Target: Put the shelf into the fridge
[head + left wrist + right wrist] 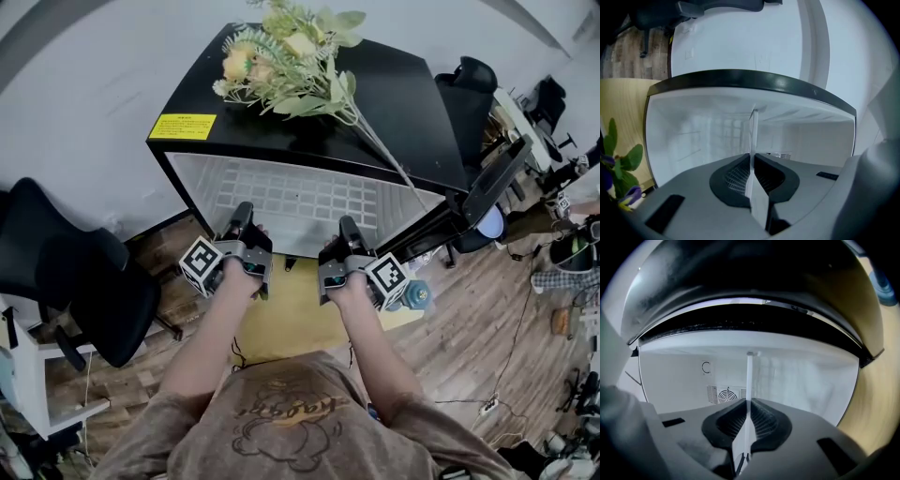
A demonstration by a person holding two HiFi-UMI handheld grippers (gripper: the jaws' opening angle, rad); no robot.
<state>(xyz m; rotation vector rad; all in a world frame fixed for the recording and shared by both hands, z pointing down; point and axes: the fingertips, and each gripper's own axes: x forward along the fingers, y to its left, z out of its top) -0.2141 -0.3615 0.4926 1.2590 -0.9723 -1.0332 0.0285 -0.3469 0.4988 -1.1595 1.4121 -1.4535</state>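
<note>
Left gripper (pixel 751 161): jaws clamped on the front edge of the white shelf (pixel 752 133), which shows edge-on between the pads. Right gripper (pixel 747 406): jaws likewise closed on the same edge, further right. Head view: the grid-patterned shelf extends from both grippers into the open compartment of the black fridge (pixel 412 122), its front edge at the mouth. A fan grille (pixel 725 394) sits on the rear wall. Artificial flowers (pixel 281 56) lie on the fridge top.
</note>
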